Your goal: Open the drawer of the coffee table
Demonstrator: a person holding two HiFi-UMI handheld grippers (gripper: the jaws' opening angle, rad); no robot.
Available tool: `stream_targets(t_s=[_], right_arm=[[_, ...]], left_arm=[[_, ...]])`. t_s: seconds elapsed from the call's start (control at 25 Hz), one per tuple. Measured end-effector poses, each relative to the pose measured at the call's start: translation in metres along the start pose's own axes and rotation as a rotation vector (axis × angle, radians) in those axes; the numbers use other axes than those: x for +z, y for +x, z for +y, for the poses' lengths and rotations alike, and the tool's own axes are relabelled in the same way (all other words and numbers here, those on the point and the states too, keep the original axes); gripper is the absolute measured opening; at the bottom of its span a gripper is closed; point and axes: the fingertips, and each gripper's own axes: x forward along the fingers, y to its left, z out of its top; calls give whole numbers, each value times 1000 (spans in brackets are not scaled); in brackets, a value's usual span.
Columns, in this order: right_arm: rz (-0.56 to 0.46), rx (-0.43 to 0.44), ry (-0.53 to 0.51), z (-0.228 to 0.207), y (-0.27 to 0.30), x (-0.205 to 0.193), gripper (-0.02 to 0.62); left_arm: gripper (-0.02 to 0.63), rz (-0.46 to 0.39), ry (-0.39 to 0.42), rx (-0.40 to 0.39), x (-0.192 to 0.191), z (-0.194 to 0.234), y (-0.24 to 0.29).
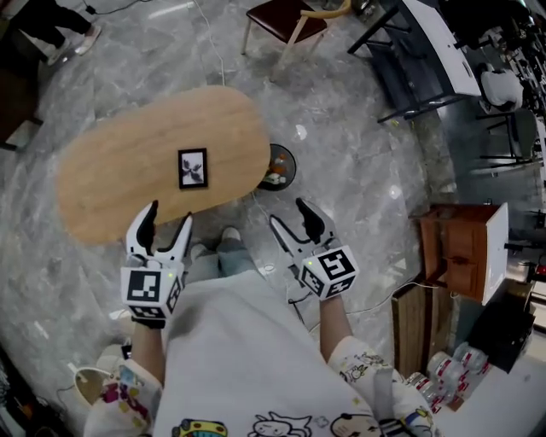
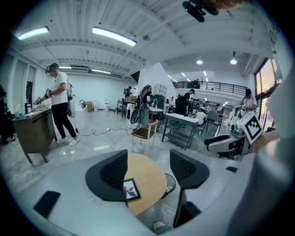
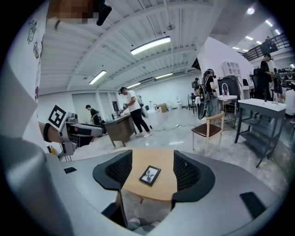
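The coffee table (image 1: 128, 171) is a low oval with a light wood top, and a small black picture frame (image 1: 193, 167) lies on it. No drawer shows in any view. My left gripper (image 1: 169, 218) hangs open over the table's near edge, holding nothing. My right gripper (image 1: 288, 213) is open too, over the floor just off the table's right end. In the left gripper view the table (image 2: 147, 177) and frame (image 2: 131, 190) show between the spread jaws of the left gripper (image 2: 148, 168). The right gripper (image 3: 152, 167) frames the table (image 3: 159, 186) and the picture frame (image 3: 150, 175) the same way.
A round black stand holding small items (image 1: 278, 167) sits on the floor at the table's right end. A wooden chair (image 1: 286, 19) and a dark metal table (image 1: 418, 51) stand beyond. An orange-brown cabinet (image 1: 456, 247) is at the right. Cables cross the marble floor. People stand further off.
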Motion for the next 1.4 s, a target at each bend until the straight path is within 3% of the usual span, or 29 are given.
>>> stream_targets(t_s=[0.32,0.64,1.16,1.4], right_arm=[[43,23,-25,31,17,-8,244],[90,-6,-66,51,26,-20,244],[176,43,-97,20,37,-66,244],[178,79,-69,-2,49,-91,244]], left_arm=[[264,-11,-13,3,-9,22,-17],[264,31,-33,-58,-36,29,-28],[264,106,-71,-66,-82,4,7],[264,165,-45,-77,-107,-20,30]])
